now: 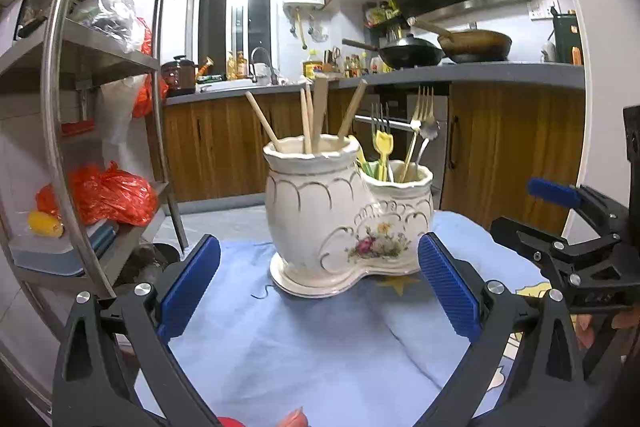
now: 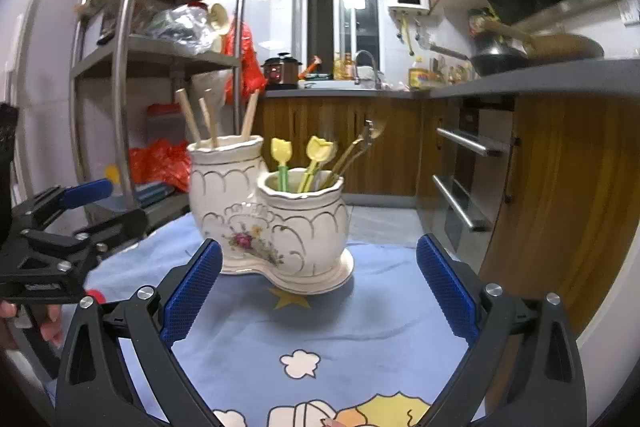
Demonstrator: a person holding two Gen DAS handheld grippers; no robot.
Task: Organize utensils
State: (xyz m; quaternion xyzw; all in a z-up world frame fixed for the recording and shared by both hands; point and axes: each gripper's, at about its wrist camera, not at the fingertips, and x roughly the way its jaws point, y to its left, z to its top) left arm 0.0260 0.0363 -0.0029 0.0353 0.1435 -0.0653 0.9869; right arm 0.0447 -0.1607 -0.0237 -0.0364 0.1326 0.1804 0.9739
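A white ceramic double utensil holder [image 1: 340,223] with a flower print stands on the blue cloth [image 1: 300,347]; it also shows in the right wrist view [image 2: 276,223]. Its taller pot holds several wooden chopsticks [image 1: 308,119]. Its lower pot holds yellow tulip-handled utensils [image 2: 318,153] and gold forks [image 1: 424,107]. My left gripper [image 1: 320,287] is open and empty just in front of the holder. My right gripper [image 2: 320,287] is open and empty, also in front of it.
A metal shelf rack [image 1: 100,67] with orange bags stands at the left. Wooden cabinets and a grey counter [image 1: 480,73] with woks run behind. The right gripper's body [image 1: 580,247] shows at the right of the left wrist view.
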